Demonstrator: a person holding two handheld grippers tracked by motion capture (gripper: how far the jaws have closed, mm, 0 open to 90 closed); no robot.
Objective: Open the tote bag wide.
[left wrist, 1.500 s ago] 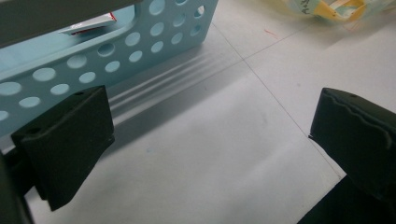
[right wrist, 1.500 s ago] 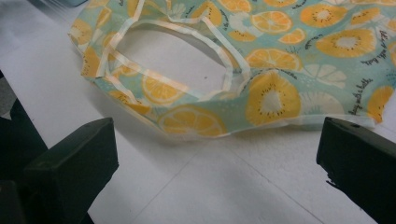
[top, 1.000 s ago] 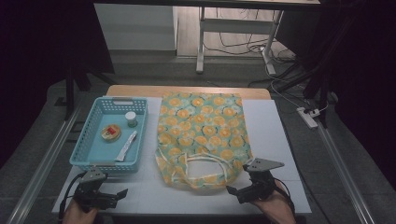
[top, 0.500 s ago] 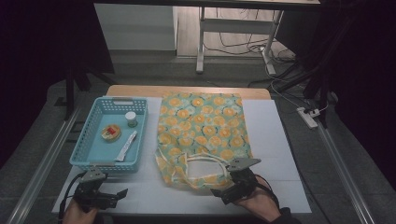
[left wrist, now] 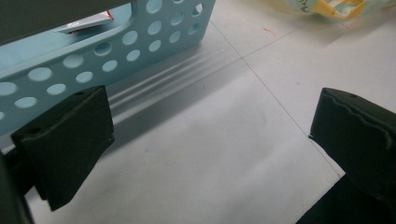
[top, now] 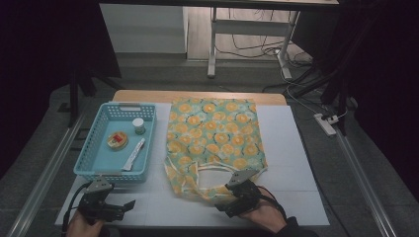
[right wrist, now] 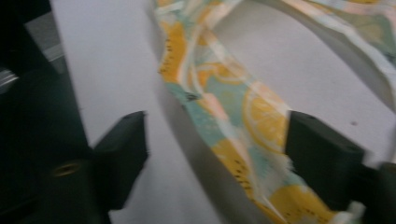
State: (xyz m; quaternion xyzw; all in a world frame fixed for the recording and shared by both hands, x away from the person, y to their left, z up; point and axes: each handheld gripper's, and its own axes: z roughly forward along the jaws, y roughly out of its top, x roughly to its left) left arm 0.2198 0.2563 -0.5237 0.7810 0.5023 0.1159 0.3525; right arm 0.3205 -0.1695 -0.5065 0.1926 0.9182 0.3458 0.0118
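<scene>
A cloth tote bag (top: 212, 133) printed with orange slices lies flat on the white table (top: 296, 158), its handle loops toward the near edge. My right gripper (top: 226, 196) is down at the near handle. In the right gripper view a strap of the handle (right wrist: 233, 116) runs between the jaws of the right gripper (right wrist: 219, 135). The jaws have just been closing, and a gap still shows beside the left pad. My left gripper (top: 123, 208) rests at the front left. Its jaws (left wrist: 217, 112) stand open over bare table.
A light blue perforated basket (top: 94, 148) stands left of the bag, its near wall (left wrist: 116, 51) just ahead of the left gripper. It holds a small green-lidded jar (top: 139, 126), a round red-and-yellow item (top: 117, 140) and a white sachet (top: 133, 154).
My right gripper has moved left and slightly down onto the bag's near handle, and its jaws have narrowed around the strap. The left gripper has stayed where it was.
</scene>
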